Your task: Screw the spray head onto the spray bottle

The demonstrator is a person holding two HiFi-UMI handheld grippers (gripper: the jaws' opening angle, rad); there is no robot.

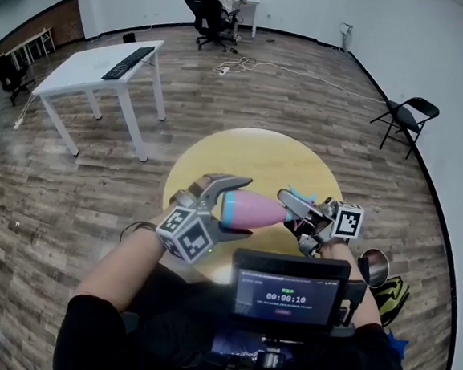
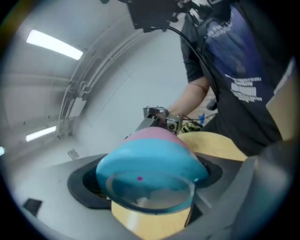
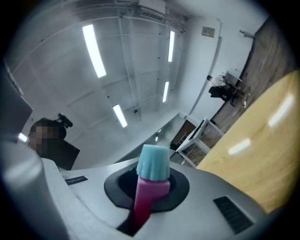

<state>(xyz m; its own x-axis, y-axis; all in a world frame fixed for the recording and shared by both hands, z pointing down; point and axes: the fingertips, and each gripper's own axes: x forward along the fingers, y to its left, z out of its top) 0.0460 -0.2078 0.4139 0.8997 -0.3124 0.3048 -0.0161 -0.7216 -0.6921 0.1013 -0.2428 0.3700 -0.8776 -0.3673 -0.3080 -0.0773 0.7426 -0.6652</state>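
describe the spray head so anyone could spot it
Over the yellow table, find the right tongs. They clamp the spray head: a small pink stem with a ribbed light-blue collar, unlike the fat pink-and-blue bottle in the left tongs.

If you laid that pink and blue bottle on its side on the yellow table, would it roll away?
Probably yes: the bottle looks round and smooth, so on its side on the table it'd likely roll, curving because it narrows toward the neck. It seems stiff plastic, since the left tongs squeeze it without any visible dent.
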